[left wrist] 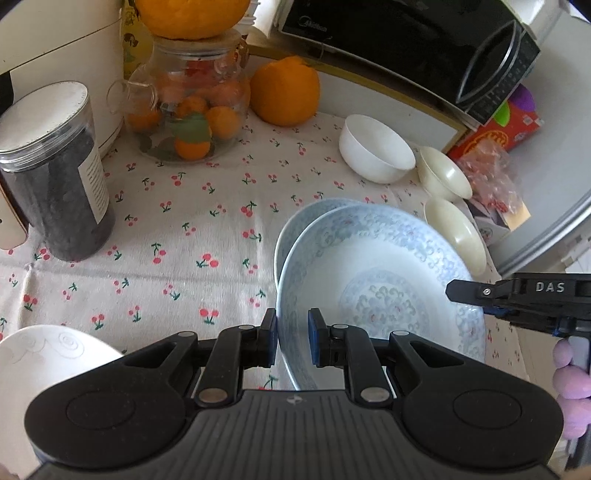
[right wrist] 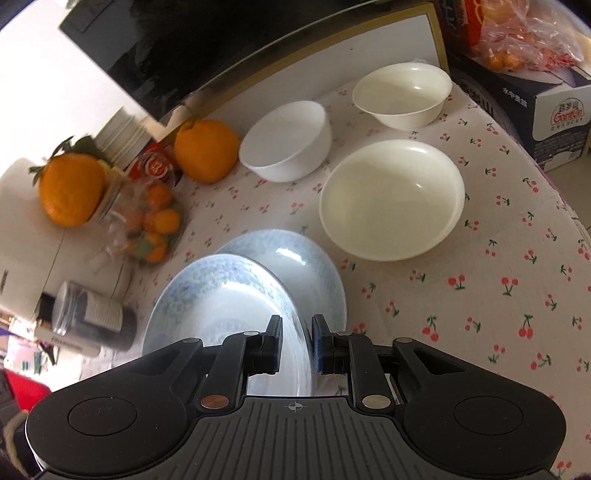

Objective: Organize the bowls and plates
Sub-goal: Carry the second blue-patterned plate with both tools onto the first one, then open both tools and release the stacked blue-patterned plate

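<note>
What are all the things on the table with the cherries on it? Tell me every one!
Blue patterned plates: 2, pale blue, table centre; the upper one gripped at both rims above the lower.
Cream bowls: 2, right of the plates, apart.
White bowl: 1, behind the plates.
White dish: 1, near left edge.
Oranges: 2 big, one on the cloth, one on the jar lid.
Glass jar: 1, clear, holding small oranges.
Dark canister: 1, left.
Microwave: 1, black, at the back.
Tablecloth: 1, white with cherries.
Left gripper: shut on the plate rim.
Right gripper: shut on the opposite rim.
</note>
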